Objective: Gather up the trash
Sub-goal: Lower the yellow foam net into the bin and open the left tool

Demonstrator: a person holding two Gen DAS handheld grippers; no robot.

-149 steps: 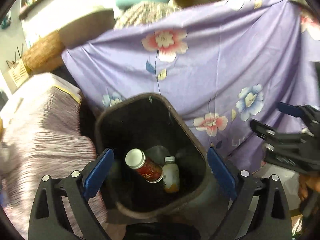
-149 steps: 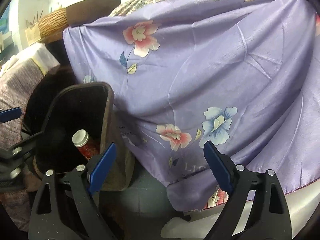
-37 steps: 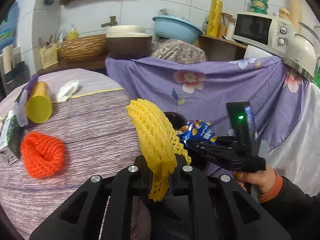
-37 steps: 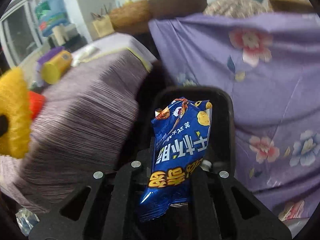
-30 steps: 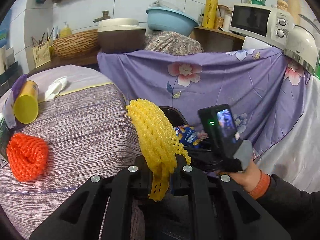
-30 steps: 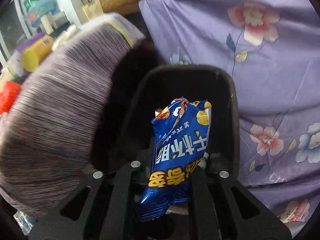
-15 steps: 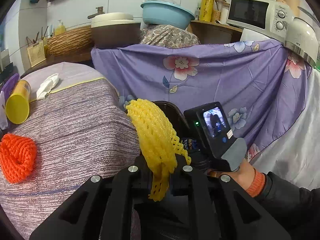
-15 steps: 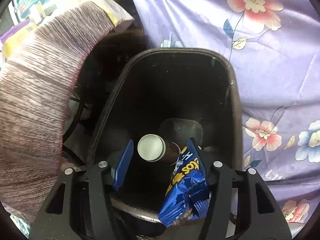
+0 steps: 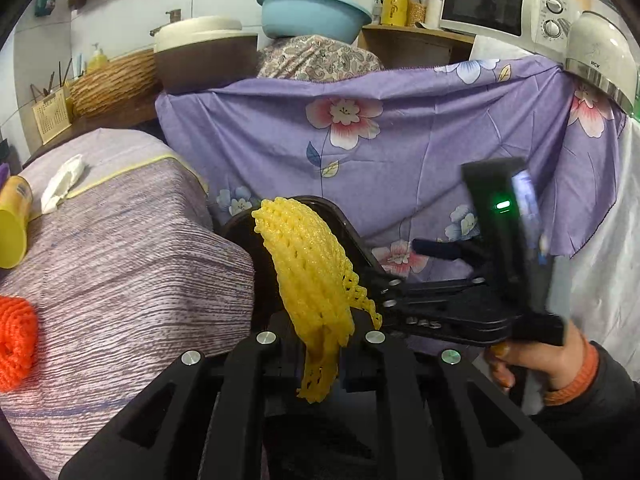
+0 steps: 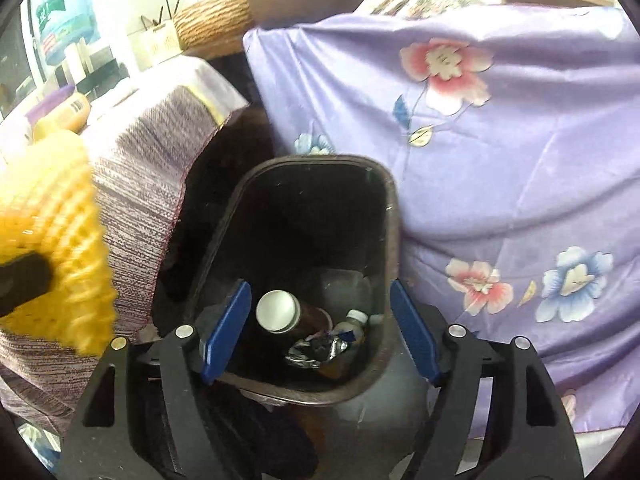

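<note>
Kitchen corner, tiled wall behind: a striped cloth-covered table (image 9: 120, 248) stands beside a dark trash bin (image 10: 304, 184) backed by purple floral fabric (image 9: 420, 152). The left gripper (image 9: 320, 344) clenches yellow foam netting (image 9: 308, 264). The right gripper (image 10: 320, 332), jaws just opened and empty, hangs over the bin holding a crumpled wrapper (image 10: 316, 350) and bottles (image 10: 280, 312).

Right gripper (image 10: 320, 330) jaws were just opening, nothing between them; blue snack packet (image 10: 320, 348) left them and lay crumpled in the bin (image 10: 386, 240), lower centre of frame.
</note>
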